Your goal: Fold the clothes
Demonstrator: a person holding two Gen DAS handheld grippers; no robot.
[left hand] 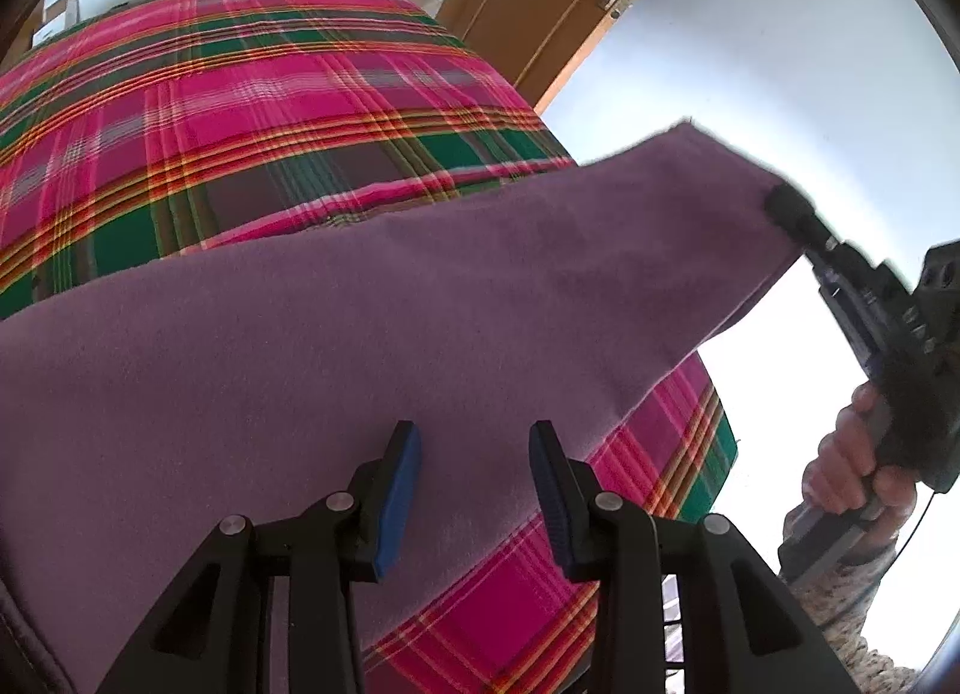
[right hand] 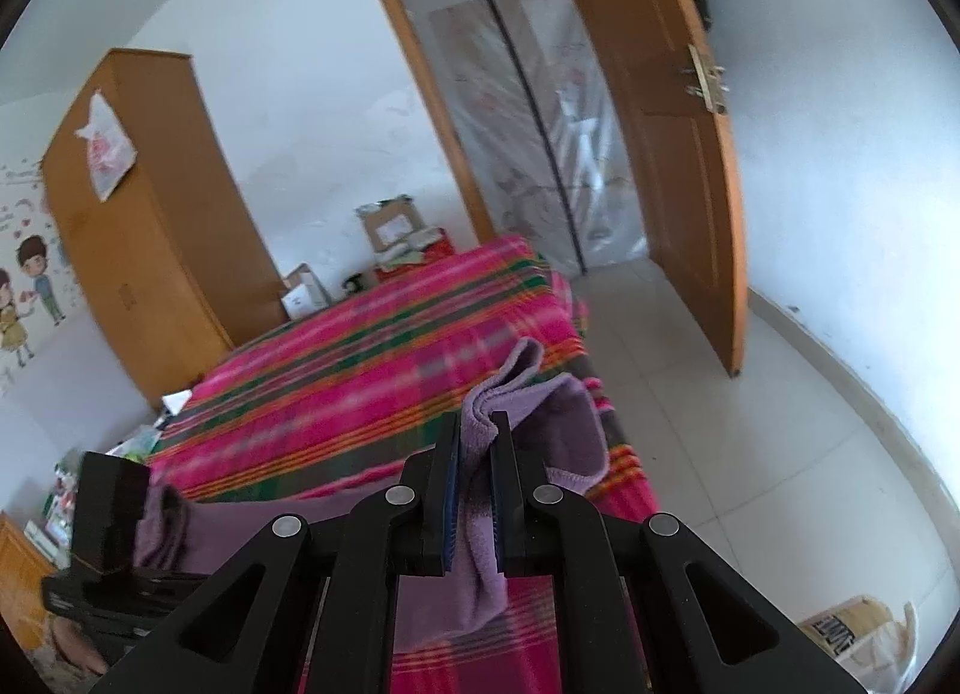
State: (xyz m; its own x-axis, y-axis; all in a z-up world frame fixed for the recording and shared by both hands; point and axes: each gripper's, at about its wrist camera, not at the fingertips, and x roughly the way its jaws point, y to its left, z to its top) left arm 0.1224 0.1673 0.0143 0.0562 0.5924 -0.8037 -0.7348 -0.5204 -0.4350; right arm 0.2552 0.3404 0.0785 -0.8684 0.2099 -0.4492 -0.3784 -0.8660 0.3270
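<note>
A: Scanning left to right, what stands at the left edge?

B: A wooden wardrobe (right hand: 150, 226) with a plastic bag (right hand: 107, 150) hung on its front. Cartoon wall stickers (right hand: 30, 286) sit left of it. Cardboard boxes (right hand: 390, 226) are stacked at the far end of the bed.

A: State of the left tongs (left hand: 474, 490)?

B: Spread. Both blue pads are apart, with nothing between them. They hover just over the near edge of the purple cloth (left hand: 372, 322).

A: Location of the cloth?

B: It is stretched in the air above the bed, which carries a pink, green and orange plaid cover (left hand: 270, 111). In the left wrist view the cloth hides the middle band of the cover.

A: State of the right tongs (right hand: 477, 490)?

B: Pressed together on a bunched corner of the purple cloth. Folds of fabric project past the fingertips and hang down below them. In the left wrist view a hand (left hand: 852, 466) grips the right unit's handle.

A: Items at the right?

B: An open wooden door (right hand: 678, 153), a doorway covered by a translucent curtain (right hand: 540, 123), a tiled floor (right hand: 720, 454), and a bag (right hand: 852, 628) at the lower right.
</note>
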